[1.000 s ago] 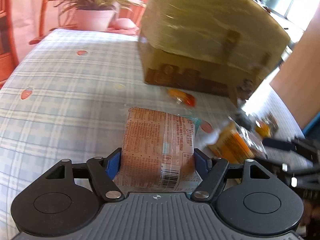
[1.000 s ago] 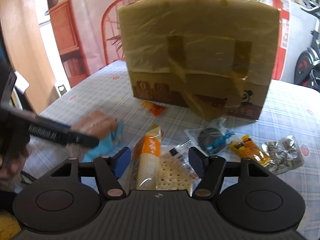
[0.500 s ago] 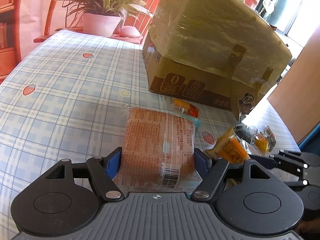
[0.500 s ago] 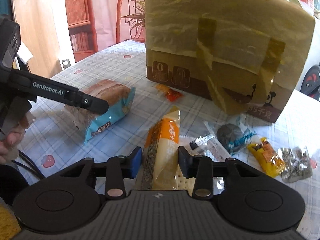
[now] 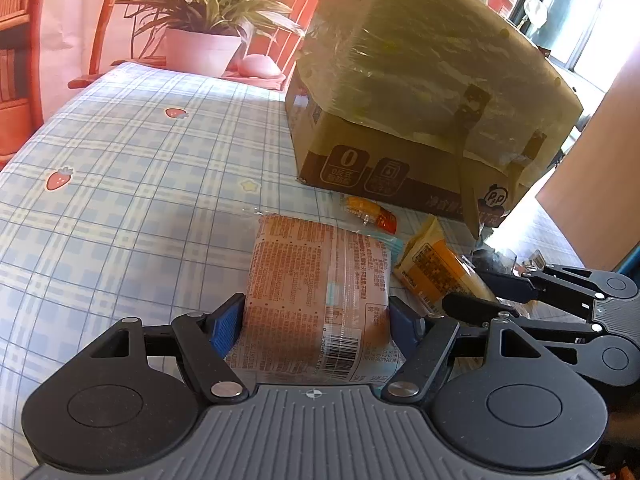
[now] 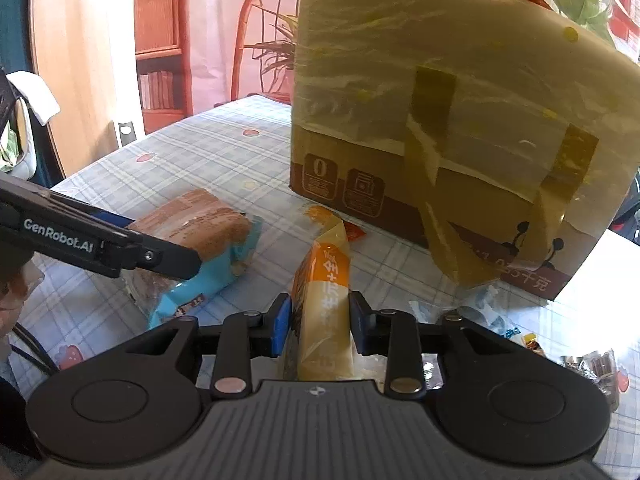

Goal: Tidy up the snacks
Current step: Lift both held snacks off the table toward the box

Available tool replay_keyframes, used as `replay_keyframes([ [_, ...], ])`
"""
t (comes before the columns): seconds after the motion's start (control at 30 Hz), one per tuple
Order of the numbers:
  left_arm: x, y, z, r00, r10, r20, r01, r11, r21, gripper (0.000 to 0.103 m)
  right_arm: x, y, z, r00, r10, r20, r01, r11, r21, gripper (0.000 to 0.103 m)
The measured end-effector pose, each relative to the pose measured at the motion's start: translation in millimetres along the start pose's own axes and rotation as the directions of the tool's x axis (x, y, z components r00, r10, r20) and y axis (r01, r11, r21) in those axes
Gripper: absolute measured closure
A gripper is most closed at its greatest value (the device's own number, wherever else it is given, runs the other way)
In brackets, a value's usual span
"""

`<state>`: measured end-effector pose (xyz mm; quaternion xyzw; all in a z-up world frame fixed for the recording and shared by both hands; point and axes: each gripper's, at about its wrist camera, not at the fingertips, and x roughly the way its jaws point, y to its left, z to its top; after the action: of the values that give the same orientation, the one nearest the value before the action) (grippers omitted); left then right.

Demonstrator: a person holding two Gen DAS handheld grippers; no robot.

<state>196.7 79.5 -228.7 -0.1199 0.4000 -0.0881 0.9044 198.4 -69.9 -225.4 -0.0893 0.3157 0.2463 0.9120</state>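
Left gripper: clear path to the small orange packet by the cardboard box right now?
Probably not: the left gripper is shut on the bread packet, which lies between it and the small orange packet. It would need to let go first.

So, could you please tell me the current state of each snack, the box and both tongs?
Left tongs: shut on the bread packet.
Bread packet: sealed, lying on the tablecloth.
Right tongs: shut on the orange snack packet.
Orange snack packet: sealed, gripped.
Cardboard box: upright, film-wrapped, taped.

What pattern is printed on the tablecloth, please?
A pale blue-and-white plaid tablecloth dotted with small red strawberries, clearest in the left wrist view.
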Motion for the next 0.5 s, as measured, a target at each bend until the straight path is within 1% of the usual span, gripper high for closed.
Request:
replay_keyframes([
  [0.13, 0.4, -1.3, -0.4, 1.0, 0.005, 0.004, -0.005, 1.0, 0.008, 0.026, -0.8, -2.0, -2.5, 1.0, 0.007, 0.01, -0.008, 0.999, 0.042, 0.07],
  [0.4, 0.7, 1.7, 0.5, 1.0, -0.002, 0.008, 0.001, 1.0, 0.004, 0.026, -1.3, -4.1, -2.5, 1.0, 0.02, 0.015, -0.021, 0.998, 0.062, 0.07],
  [0.5, -0.8, 5.7, 1.7, 1.0, -0.012, 0.01, 0.012, 1.0, -0.013, 0.027, -4.2, -5.0, -4.0, 0.999, 0.032, 0.026, -0.034, 0.997, 0.075, 0.071],
])
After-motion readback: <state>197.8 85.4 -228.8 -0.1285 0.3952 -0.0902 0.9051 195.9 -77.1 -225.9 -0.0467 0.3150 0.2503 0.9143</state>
